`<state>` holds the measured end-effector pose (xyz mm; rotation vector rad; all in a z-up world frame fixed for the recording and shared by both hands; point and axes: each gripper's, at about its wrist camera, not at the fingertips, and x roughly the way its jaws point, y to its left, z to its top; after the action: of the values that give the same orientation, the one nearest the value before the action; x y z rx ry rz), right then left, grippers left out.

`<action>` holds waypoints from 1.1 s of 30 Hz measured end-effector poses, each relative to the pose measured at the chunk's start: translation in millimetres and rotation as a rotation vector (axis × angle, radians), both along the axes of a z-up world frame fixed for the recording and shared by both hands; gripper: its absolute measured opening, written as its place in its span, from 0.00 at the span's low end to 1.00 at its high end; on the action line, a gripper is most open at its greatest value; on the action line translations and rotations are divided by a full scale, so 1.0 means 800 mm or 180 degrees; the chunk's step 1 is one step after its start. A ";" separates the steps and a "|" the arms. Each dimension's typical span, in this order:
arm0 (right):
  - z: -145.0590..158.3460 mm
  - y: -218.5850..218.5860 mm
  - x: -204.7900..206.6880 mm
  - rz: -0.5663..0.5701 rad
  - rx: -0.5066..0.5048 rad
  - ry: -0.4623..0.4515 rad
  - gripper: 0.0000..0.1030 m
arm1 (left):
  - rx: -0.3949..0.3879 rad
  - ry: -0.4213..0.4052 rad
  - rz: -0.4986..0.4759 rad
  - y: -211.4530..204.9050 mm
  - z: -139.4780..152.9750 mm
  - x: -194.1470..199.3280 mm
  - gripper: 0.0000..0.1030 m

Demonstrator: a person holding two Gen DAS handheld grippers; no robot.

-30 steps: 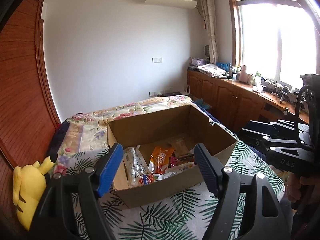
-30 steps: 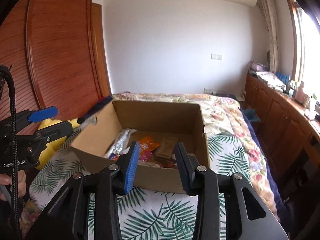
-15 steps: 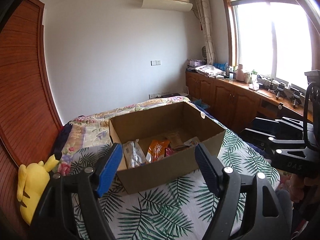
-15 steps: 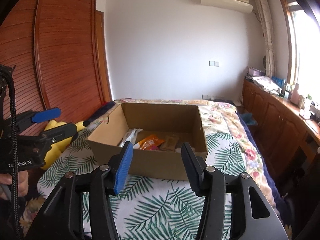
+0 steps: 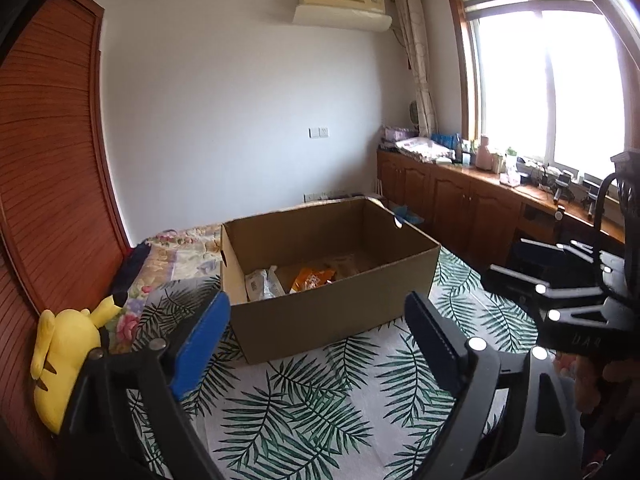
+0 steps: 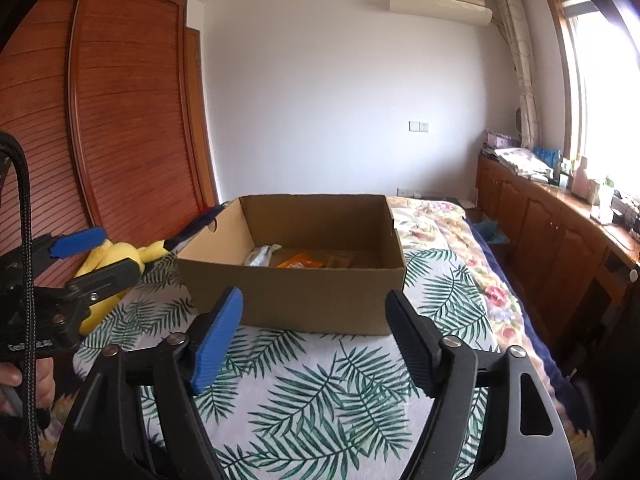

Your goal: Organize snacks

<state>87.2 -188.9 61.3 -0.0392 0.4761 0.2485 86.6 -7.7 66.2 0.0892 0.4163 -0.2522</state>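
On the bed [image 5: 304, 400], both empty hand-held grippers, left [image 5: 316, 340] and right [image 6: 314, 336], are gaping wide near the snack box [image 5: 332, 304]; only the right view is showing the bed's far floral end.

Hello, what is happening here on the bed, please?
A person holds two grippers over a leaf-patterned bedspread. The left gripper and right gripper are both open and hold nothing. Both point at an open brown cardboard box with snack packets inside. A yellow plush toy lies beside.
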 end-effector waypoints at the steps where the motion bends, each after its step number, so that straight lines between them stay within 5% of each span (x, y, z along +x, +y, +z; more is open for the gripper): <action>1: -0.003 0.000 -0.003 -0.0010 -0.0011 -0.0011 0.79 | 0.0000 -0.0014 0.0016 0.000 -0.001 -0.003 0.90; 10: -0.019 -0.004 -0.019 -0.0061 0.0039 -0.0029 0.99 | -0.0056 -0.0081 0.0141 0.002 -0.007 -0.023 1.00; 33: -0.025 0.001 -0.076 -0.0190 -0.0071 -0.0173 1.00 | -0.0192 0.0125 0.0356 0.011 -0.043 -0.074 1.00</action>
<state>26.2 -188.5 41.0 -0.0533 0.4254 0.1832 27.3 0.7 31.6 0.0018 0.4508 -0.1563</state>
